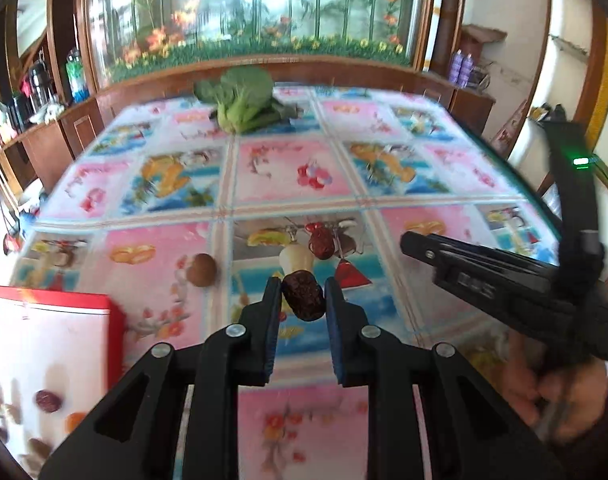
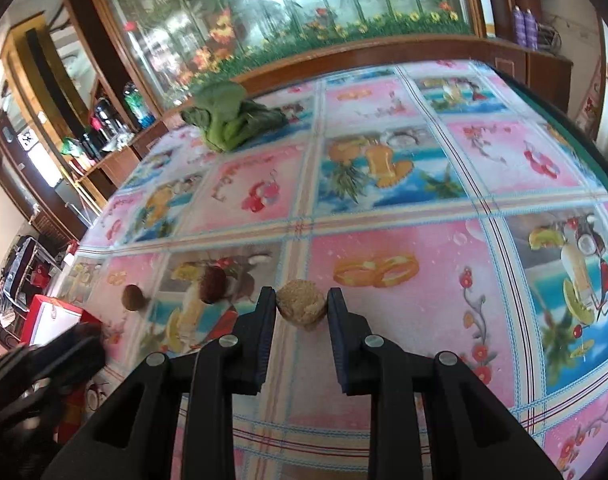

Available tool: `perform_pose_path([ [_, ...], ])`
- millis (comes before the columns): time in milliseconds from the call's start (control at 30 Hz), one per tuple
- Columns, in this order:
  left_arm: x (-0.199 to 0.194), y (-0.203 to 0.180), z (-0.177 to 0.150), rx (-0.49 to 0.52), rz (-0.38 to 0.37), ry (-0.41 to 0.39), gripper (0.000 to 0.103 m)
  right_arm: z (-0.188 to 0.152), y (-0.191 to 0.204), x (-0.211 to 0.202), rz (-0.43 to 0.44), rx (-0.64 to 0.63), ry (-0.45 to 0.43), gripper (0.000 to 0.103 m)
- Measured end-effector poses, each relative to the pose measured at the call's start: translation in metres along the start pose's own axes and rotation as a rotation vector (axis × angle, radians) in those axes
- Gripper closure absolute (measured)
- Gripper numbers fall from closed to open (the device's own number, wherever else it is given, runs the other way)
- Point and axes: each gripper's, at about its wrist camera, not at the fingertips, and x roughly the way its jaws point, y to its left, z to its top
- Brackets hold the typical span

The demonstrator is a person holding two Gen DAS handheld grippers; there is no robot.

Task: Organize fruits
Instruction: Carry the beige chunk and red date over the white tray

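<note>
My left gripper is shut on a dark red date, held just above the patterned tablecloth. Another red date and a round brown fruit lie on the cloth beyond it. A red-rimmed white box at the lower left holds a date and other small fruits. My right gripper is shut on a rough tan walnut. In the right wrist view the brown fruit, the red date and the red-rimmed box lie to the left.
A bunch of leafy greens lies at the table's far edge by a wooden sideboard and a painted glass panel. The right gripper's black body and a hand reach in from the right. Bottles stand on shelves at the left.
</note>
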Motion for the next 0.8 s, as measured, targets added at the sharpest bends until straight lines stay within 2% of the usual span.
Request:
perform_pose_path([
  [100,-0.038,0.014,-0.008,-0.019,-0.019,-0.054,0.080,-0.003,0.008,-0.006,0.011,-0.032,-0.038,0.078],
  [200,-0.073,0.037,-0.021,-0.046,-0.001,-0.095,0.080,-0.007,0.018,-0.009,0.021,-0.054,-0.051,0.078],
  [367,-0.122,0.087,-0.054,-0.099,0.093,-0.159,0.079,-0.022,0.046,-0.011,0.089,-0.070,-0.017,0.078],
  [633,-0.151,0.200,-0.088,-0.233,0.290,-0.128,0.079,-0.045,0.163,-0.007,0.265,-0.217,0.059,0.078],
  [800,-0.153,0.251,-0.100,-0.311,0.338,-0.108,0.079,-0.056,0.253,0.007,0.316,-0.390,0.106,0.078],
])
